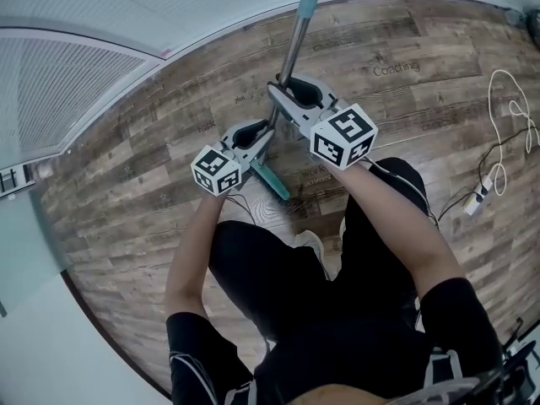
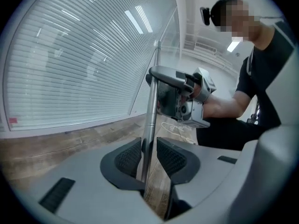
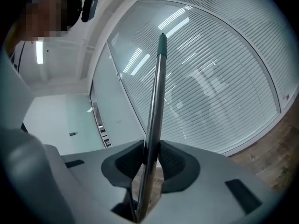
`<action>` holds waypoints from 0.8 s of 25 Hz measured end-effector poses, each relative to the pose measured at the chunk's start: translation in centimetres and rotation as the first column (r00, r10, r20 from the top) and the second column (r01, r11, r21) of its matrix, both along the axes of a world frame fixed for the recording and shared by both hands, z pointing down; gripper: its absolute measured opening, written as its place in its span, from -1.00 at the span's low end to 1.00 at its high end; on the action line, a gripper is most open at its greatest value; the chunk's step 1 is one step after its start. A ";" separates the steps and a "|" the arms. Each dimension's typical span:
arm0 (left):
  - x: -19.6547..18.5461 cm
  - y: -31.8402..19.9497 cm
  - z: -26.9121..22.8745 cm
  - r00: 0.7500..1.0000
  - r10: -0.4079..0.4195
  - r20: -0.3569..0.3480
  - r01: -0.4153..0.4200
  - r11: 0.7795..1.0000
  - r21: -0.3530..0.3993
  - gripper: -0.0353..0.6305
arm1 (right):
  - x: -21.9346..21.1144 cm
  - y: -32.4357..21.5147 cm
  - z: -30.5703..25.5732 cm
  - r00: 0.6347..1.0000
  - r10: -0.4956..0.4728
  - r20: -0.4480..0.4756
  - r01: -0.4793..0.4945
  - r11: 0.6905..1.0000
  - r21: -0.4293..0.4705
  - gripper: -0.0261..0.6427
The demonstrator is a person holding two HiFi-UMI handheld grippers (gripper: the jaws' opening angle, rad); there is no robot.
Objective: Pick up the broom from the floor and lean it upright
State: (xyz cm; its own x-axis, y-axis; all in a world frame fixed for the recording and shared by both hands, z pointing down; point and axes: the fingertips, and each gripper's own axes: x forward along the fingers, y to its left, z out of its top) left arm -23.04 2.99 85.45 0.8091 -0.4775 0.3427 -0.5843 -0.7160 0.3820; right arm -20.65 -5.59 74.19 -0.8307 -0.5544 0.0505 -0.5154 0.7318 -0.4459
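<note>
The broom stands nearly upright on the wood floor, its metal handle (image 1: 297,36) rising toward the camera with a teal upper end (image 3: 162,43). Its teal head (image 1: 272,180) rests on the floor near the person's feet. My left gripper (image 1: 268,132) holds the handle (image 2: 150,120) low down, both pads against the pole. My right gripper (image 1: 283,87) clasps the handle (image 3: 156,97) just above it, pads pressing on both sides. In the left gripper view the right gripper (image 2: 180,94) shows higher up the pole.
A glass wall with blinds (image 1: 51,91) curves along the left and far side. A white cable with a power strip (image 1: 483,191) lies on the floor at the right. The person's shoe (image 1: 312,243) is just below the broom head.
</note>
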 end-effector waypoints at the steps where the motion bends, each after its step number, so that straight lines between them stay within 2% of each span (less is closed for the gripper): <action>1: -0.2 0.1 -0.2 0.999 0.008 -0.036 -0.008 1.000 -0.011 -0.57 | 0.3 -0.5 -0.1 1.000 0.018 -0.014 -0.018 1.000 0.010 -0.61; 3: -0.8 0.4 -0.2 0.998 0.012 -0.063 -0.014 0.999 -0.036 -0.48 | 1.5 -1.8 0.0 0.997 0.070 -0.032 -0.070 0.998 0.007 -0.61; 5: -1.6 0.9 -0.8 0.999 -0.013 -0.045 0.011 0.999 -0.050 -0.47 | 2.6 -2.7 -0.1 0.994 0.110 -0.019 -0.110 0.994 -0.010 -0.63; 8: -3.3 1.4 -5.0 0.993 -0.119 -0.023 0.118 0.991 -0.056 -0.48 | 2.6 -2.6 -1.6 0.995 0.097 -0.018 -0.097 0.995 0.009 -0.63; 10: -2.6 1.7 -8.9 0.985 -0.157 -0.078 0.152 0.986 -0.062 -0.51 | 4.1 -2.8 -3.3 0.993 0.098 -0.072 -0.098 0.995 0.015 -0.64; 12: -0.9 3.3 -12.4 0.982 -0.134 -0.133 0.122 0.988 -0.099 -0.76 | 5.9 -3.1 -5.5 0.985 0.108 -0.135 -0.108 0.994 0.013 -0.65; 13: 0.0 4.4 -14.1 0.981 -0.115 -0.155 0.096 0.987 -0.126 -0.81 | 6.4 -3.0 -6.9 0.980 0.110 -0.167 -0.109 0.994 0.020 -0.65; 15: 1.4 6.2 -17.4 0.975 -0.106 -0.193 0.073 0.983 -0.171 -0.82 | 7.0 -3.0 -10.0 0.966 0.109 -0.235 -0.099 0.994 0.054 -0.65; 17: 2.6 7.5 -20.6 0.963 -0.147 -0.224 0.101 0.974 -0.203 -0.82 | 7.7 -3.4 -13.5 0.950 0.105 -0.293 -0.079 0.992 0.099 -0.65; 20: 4.0 9.0 -24.4 0.951 -0.194 -0.242 0.125 0.954 -0.272 -0.82 | 9.3 -5.1 -20.0 0.938 0.133 -0.319 -0.081 0.982 0.171 -0.65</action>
State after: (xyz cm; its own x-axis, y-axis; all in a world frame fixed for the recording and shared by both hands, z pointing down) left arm -19.01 12.01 61.10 0.8068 -0.5339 0.2531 -0.5366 -0.4827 0.6921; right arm -11.30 -10.65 54.17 -0.7179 -0.6614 0.2171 -0.6925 0.7103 -0.1263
